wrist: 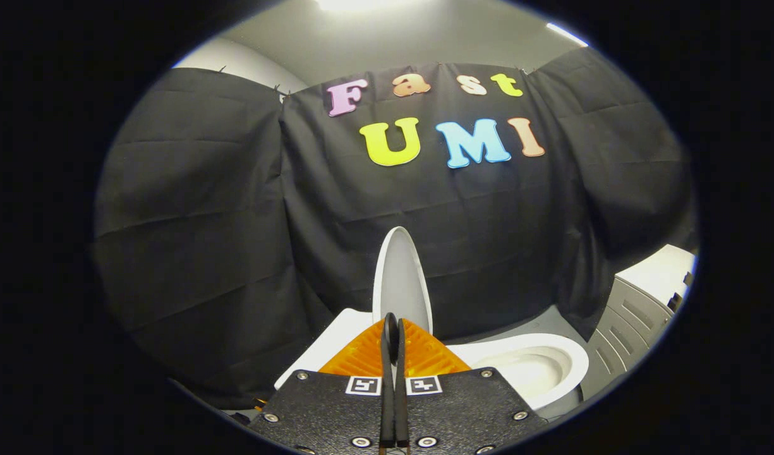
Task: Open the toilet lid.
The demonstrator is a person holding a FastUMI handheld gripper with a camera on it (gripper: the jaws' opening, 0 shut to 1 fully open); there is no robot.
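The white toilet lid (400,278) stands raised and nearly upright, seen edge-on just beyond my fingertips. To its right the toilet seat and bowl (532,366) lie uncovered, with the white tank top (330,344) to the left of the lid. My gripper (392,323) is shut, its two fingers pressed flat together with nothing between them. The fingertips sit right at the lower edge of the lid; I cannot tell whether they touch it.
Black cloth walls close in the booth behind and to both sides of the toilet. A grey and white cabinet (639,309) stands to the right of the bowl. Grey floor (538,322) shows between the bowl and the back cloth.
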